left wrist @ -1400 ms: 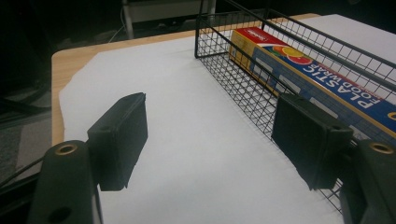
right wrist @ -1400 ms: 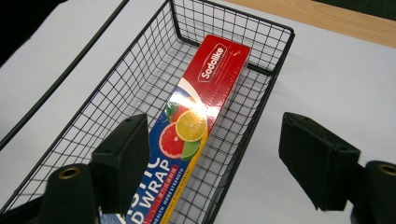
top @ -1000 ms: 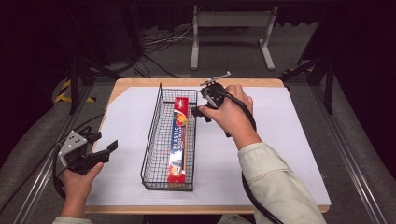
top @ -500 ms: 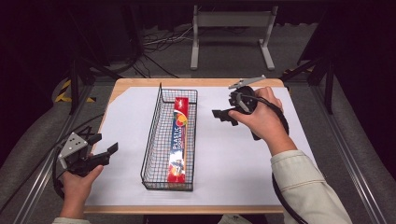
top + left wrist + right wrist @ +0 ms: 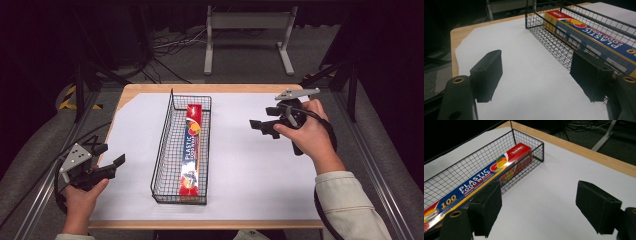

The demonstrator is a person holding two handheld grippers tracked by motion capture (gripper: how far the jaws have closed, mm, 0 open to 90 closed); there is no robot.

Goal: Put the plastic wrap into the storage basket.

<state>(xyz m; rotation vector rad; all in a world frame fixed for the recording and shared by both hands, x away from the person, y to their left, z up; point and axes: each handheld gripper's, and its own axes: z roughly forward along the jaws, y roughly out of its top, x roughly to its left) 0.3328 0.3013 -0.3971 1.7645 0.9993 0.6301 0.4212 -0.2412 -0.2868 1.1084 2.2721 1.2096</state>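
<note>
Both claws empty, jaws spread wide. Right gripper (image 5: 264, 127) held above the white sheet (image 5: 250, 165), well right of the wire basket (image 5: 165, 150), jaws pointing toward it; nothing between its pads (image 5: 486, 207) but bare sheet. Left gripper (image 5: 107, 165) sits at the table's near-left edge, just off the sheet's corner, also gaping, pads (image 5: 487, 73) framing blank paper with the basket wall (image 5: 554, 42) just beyond its far pad.

Box of plastic food wrap (image 5: 192, 150) lies flat lengthwise inside the basket, along its right-hand side as I see it from the high view, red end toward the far wall. I read "PLASTIC FOOD WRAP" and "100" on the lid (image 5: 474, 188).

Basket stands mid-sheet, long axis running away from me. Wooden tabletop (image 5: 240, 88) shows around the sheet. Metal stand (image 5: 247, 37) and cables (image 5: 165, 47) on the floor behind.
</note>
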